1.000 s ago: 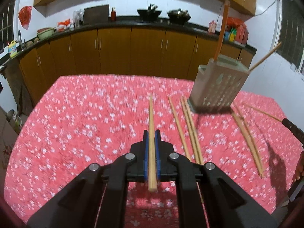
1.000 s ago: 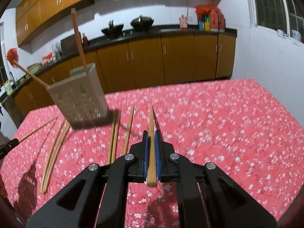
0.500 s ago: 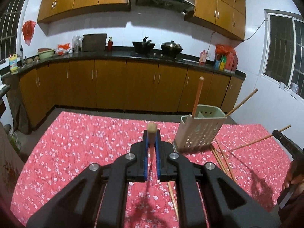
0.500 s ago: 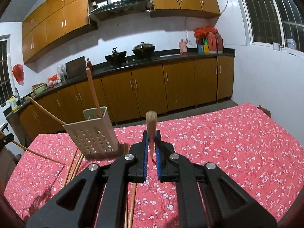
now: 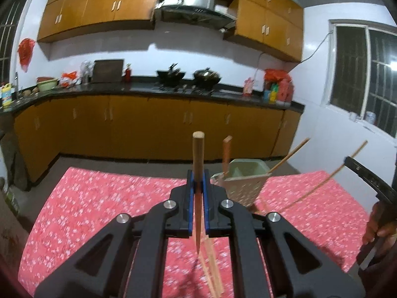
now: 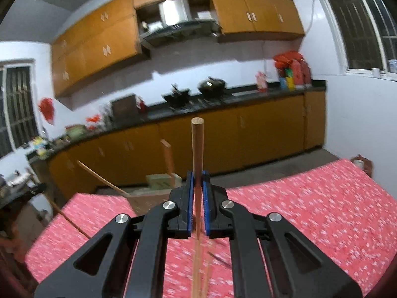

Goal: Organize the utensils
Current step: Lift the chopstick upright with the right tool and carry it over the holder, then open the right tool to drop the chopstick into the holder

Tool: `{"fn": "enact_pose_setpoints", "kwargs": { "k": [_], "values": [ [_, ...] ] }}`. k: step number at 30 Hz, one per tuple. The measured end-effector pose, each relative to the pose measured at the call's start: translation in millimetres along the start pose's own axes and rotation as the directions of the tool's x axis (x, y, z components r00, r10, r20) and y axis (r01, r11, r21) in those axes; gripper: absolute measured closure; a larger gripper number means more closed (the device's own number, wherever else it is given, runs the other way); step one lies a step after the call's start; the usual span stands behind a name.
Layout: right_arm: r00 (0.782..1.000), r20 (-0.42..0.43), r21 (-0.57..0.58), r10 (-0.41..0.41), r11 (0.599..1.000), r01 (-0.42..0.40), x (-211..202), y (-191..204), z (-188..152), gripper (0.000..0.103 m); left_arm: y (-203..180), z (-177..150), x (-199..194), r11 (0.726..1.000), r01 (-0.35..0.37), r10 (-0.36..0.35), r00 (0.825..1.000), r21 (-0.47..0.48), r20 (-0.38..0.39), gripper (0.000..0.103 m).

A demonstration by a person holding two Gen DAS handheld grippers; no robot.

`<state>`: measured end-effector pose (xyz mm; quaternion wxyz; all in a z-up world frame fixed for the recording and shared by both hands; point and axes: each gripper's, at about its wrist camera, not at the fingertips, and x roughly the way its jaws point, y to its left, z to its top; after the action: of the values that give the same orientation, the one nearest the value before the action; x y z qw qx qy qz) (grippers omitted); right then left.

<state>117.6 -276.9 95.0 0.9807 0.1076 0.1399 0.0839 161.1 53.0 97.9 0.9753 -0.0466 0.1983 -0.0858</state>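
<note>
**A chopstick in each gripper, above the table**

Your left gripper (image 5: 198, 186) pinches a chopstick (image 5: 198, 156) upright; your right gripper (image 6: 197, 188) pinches another chopstick (image 6: 197, 149) likewise. The holder (image 5: 244, 181) stands on the red tablecloth (image 5: 99, 206) ahead, sticks leaning inside. Loose chopsticks (image 5: 213, 268) lie below.

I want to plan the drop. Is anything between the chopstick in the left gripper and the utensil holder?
Nothing visible blocks it. The chopstick is clamped in the left gripper; the utensil holder stands just beyond, with its top open.
</note>
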Motion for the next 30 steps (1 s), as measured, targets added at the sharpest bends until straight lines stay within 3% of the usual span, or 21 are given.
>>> {"fn": "enact_pose_setpoints", "kwargs": {
  "k": [7, 13, 17, 21, 30],
  "values": [
    [0.987, 0.107, -0.020, 0.116, 0.993, -0.114, -7, 33, 33, 0.095, -30, 37, -9, 0.998, 0.064, -0.065, 0.990, 0.010, 0.124, 0.096],
    [0.981, 0.161, -0.063, 0.106, 0.993, -0.097, 10, 50, 45, 0.095, -50, 73, -1, 0.999, 0.046, -0.041, 0.963, -0.011, 0.266, 0.096],
    [0.982, 0.169, -0.064, 0.082, 0.995, -0.072, 25, 51, 45, 0.095, -54, 84, 14, 0.999, 0.025, -0.008, 0.950, -0.048, 0.313, 0.096],
    [0.990, 0.125, -0.046, 0.067, 0.997, -0.061, 48, 47, 38, 0.095, -58, 80, 36, 0.998, -0.014, 0.031, 0.947, -0.054, 0.319, 0.096],
    [0.997, 0.034, -0.055, 0.072, 0.996, -0.070, 74, 48, 22, 0.095, -59, 60, 80, 0.999, 0.002, 0.010, 0.965, -0.045, 0.260, 0.096]
  ]
}}
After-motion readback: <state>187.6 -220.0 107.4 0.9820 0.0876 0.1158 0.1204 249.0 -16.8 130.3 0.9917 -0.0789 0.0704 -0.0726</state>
